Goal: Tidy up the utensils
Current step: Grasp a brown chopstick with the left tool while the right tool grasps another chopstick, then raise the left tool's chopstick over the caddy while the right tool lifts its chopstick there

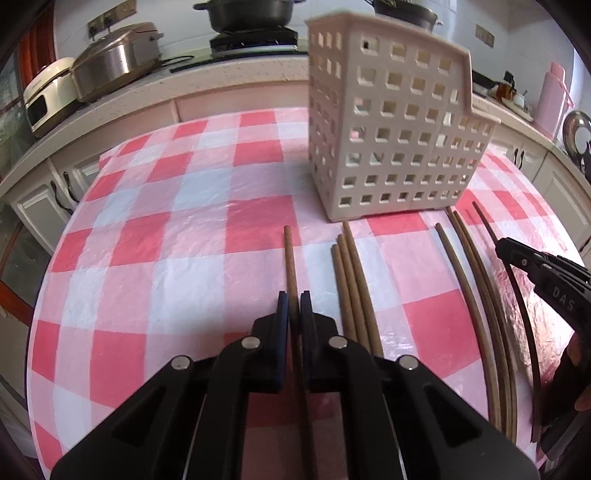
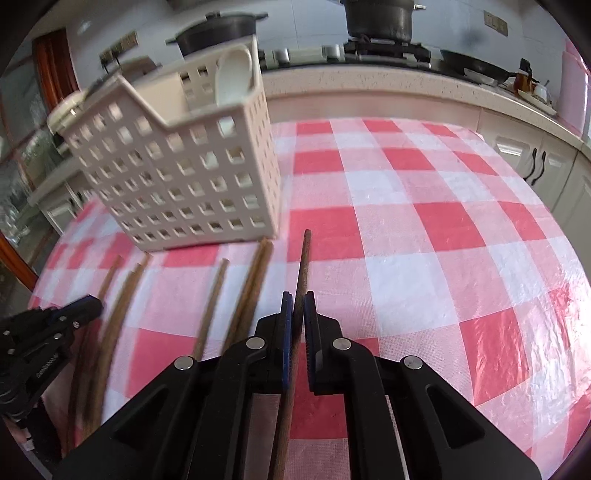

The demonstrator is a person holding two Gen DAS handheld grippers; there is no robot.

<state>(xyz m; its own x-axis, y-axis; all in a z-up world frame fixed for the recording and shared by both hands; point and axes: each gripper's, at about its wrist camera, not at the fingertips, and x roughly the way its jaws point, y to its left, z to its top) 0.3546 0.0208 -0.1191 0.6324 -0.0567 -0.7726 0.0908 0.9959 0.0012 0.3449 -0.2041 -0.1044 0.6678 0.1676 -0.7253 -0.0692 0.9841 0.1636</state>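
A white perforated utensil basket (image 1: 391, 122) stands on the checked tablecloth; in the right wrist view the basket (image 2: 177, 177) holds a white spoon (image 2: 232, 77). My left gripper (image 1: 294, 301) is shut on a brown chopstick (image 1: 290, 258) that points toward the basket. My right gripper (image 2: 298, 301) is shut on a darker chopstick (image 2: 303, 262). Several more chopsticks (image 1: 351, 280) lie on the cloth between the two grippers, others (image 1: 476, 273) further right. The right gripper also shows at the left wrist view's right edge (image 1: 532, 269), and the left gripper at the right wrist view's left edge (image 2: 59, 317).
The table carries a pink-and-white checked cloth (image 1: 166, 221). Behind it runs a kitchen counter (image 1: 177, 85) with a steel cooker (image 1: 114, 59), a white appliance (image 1: 44, 96), black pots on a hob (image 2: 380, 18) and a pink flask (image 1: 552, 96).
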